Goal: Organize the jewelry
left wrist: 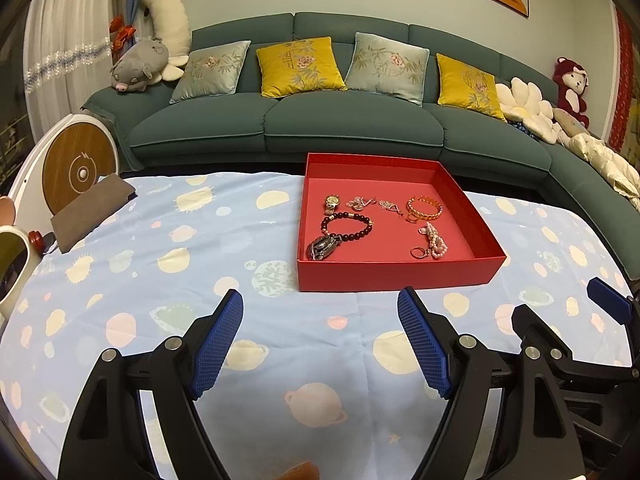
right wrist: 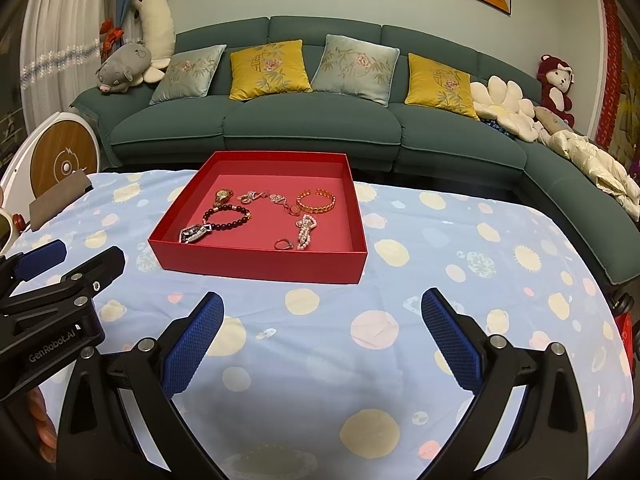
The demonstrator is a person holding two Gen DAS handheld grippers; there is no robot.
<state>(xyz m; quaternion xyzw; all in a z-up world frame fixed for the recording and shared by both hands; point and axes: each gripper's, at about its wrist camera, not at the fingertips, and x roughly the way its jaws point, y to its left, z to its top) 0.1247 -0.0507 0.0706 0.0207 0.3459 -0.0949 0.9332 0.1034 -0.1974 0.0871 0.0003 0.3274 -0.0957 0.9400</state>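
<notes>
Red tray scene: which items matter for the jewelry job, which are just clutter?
Job:
red tray
gold watch
dark bead bracelet
gold bangle
pearl strand
ring

Lying about:
brown pad
sofa cushions
plush toys

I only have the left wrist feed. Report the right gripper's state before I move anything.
Observer: The right gripper is open, with only tablecloth between its fingers.
Operator: Tell me where the red box sits from it.
Observer: The red box lies ahead and slightly left of it, apart from both fingertips.
Operator: Check my left gripper from outside.
Observer: The left gripper is left of the box's near-left corner and apart from it. Its body reads GenRobot.AI.
</notes>
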